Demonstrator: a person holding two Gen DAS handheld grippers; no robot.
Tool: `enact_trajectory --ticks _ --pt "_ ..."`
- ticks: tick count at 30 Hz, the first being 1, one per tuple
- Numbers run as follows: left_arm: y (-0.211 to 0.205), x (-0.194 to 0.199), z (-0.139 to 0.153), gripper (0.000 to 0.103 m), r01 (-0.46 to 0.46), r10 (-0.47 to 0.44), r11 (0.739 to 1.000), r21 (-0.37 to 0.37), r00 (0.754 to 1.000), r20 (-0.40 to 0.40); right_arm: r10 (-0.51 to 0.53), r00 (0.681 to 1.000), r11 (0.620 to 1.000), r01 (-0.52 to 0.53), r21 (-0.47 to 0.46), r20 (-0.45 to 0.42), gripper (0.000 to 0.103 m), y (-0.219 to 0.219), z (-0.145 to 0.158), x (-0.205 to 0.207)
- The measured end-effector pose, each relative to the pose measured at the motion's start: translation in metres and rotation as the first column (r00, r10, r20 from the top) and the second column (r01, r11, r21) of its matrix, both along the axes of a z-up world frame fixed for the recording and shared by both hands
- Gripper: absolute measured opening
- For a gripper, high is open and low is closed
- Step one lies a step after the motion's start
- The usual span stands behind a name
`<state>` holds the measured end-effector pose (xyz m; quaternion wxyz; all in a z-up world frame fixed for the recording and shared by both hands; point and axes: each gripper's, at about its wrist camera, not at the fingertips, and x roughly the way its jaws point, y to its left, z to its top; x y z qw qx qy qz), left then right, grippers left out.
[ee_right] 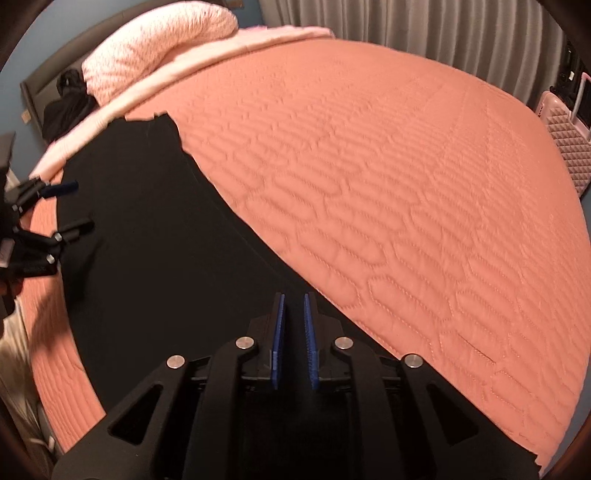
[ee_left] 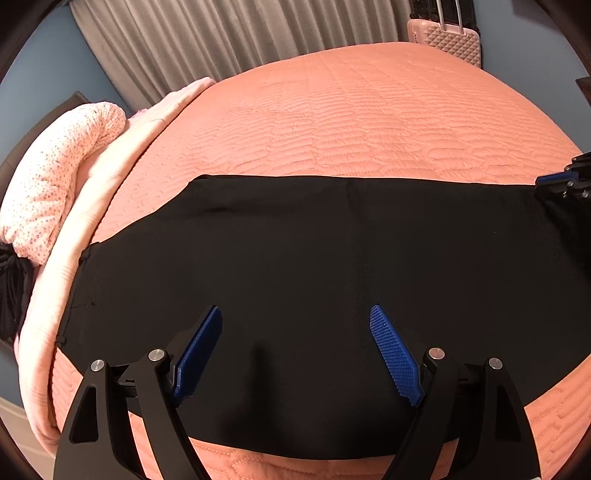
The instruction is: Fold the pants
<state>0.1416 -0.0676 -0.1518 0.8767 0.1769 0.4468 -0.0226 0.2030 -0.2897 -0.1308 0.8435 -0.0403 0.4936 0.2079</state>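
Observation:
Black pants (ee_left: 314, 258) lie flat across the near part of the orange quilted bed, and they show as a long dark strip in the right wrist view (ee_right: 147, 240). My left gripper (ee_left: 295, 314) is open wide just above the pants' near middle, holding nothing. It also shows at the left edge of the right wrist view (ee_right: 74, 206). My right gripper (ee_right: 293, 299) has its blue pads a narrow gap apart over the pants' far edge; no cloth shows between them. Its tip shows at the right edge of the left wrist view (ee_left: 565, 181).
The orange quilt (ee_right: 406, 203) covers the bed. A pink spotted pillow (ee_left: 55, 184) and a pale pink blanket (ee_left: 110, 177) lie at the head end. A pink suitcase (ee_left: 450, 40) stands past the bed by grey curtains (ee_left: 221, 33). Dark clothing (ee_right: 66, 99) lies beside the pillow.

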Motion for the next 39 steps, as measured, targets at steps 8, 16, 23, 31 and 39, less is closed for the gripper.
enact_trajectory --ticks 8,16,23,31,39 --pt "-0.010 -0.003 0.005 0.080 0.030 -0.030 0.999 0.025 0.999 0.017 0.058 0.992 0.998 -0.058 0.000 0.114 0.077 0.003 0.015 -0.007" --pt "-0.014 0.000 0.002 0.080 0.042 -0.042 0.999 0.027 0.999 0.013 0.134 0.991 0.990 -0.132 -0.059 0.023 0.013 0.015 -0.013 0.008" --pt "-0.016 0.024 -0.019 0.080 0.004 -0.003 0.998 0.061 1.000 -0.014 0.054 0.998 0.997 -0.052 -0.051 0.044 0.004 0.004 -0.018 0.025" --pt "-0.014 0.012 -0.014 0.081 0.042 -0.042 0.996 0.075 0.999 -0.005 -0.196 0.978 0.974 0.187 0.127 0.065 0.015 -0.058 0.023 -0.060" --pt "0.013 -0.009 -0.025 0.087 0.052 -0.055 0.987 0.151 0.998 0.016 -0.522 0.852 0.840 0.521 0.154 -0.035 0.015 -0.154 0.005 -0.175"
